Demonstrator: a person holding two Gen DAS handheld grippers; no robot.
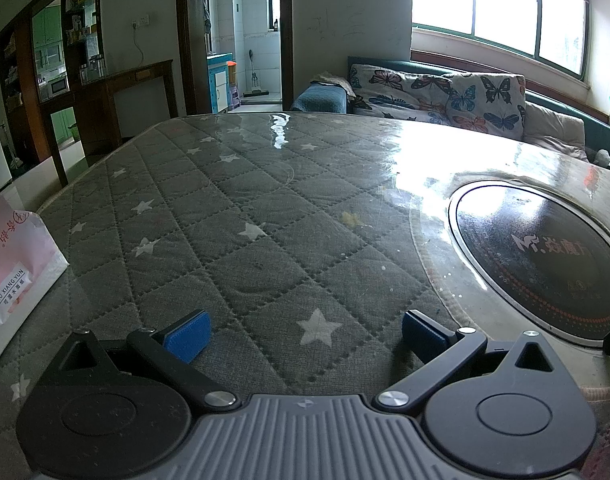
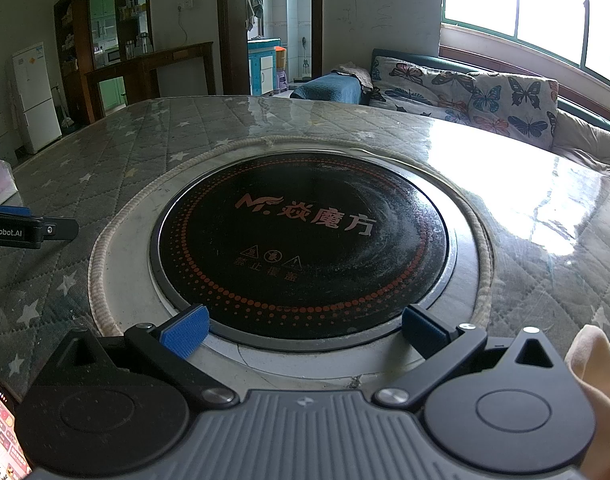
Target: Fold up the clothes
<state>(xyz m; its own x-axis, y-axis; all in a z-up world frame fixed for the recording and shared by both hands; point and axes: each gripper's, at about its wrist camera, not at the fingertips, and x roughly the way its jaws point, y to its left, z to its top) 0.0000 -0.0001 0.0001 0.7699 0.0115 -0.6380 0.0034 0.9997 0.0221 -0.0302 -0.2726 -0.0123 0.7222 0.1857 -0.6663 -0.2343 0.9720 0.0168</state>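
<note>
A pale peach cloth [image 2: 597, 384] lies at the table's near edge, at the lower right of the right wrist view, just right of my right gripper [image 2: 303, 330]. That gripper hangs open over the near rim of a round black induction hob [image 2: 305, 248], with nothing between its blue pads [image 2: 185, 330]. My left gripper [image 1: 305, 332] is open too, above the grey quilted star-print table cover [image 1: 241, 208], and holds nothing. One black finger of the left gripper [image 2: 45, 230] pokes in from the left of the right wrist view. No garment lies between either pair of jaws.
A white and pink paper bag [image 1: 13, 276] stands on the table's left edge. A phone [image 2: 1, 436] with a lit screen lies at the near left. Beyond the table are a butterfly-print sofa [image 1: 445, 96], a dark wooden sideboard [image 1: 137, 88] and a white fridge [image 2: 35, 96].
</note>
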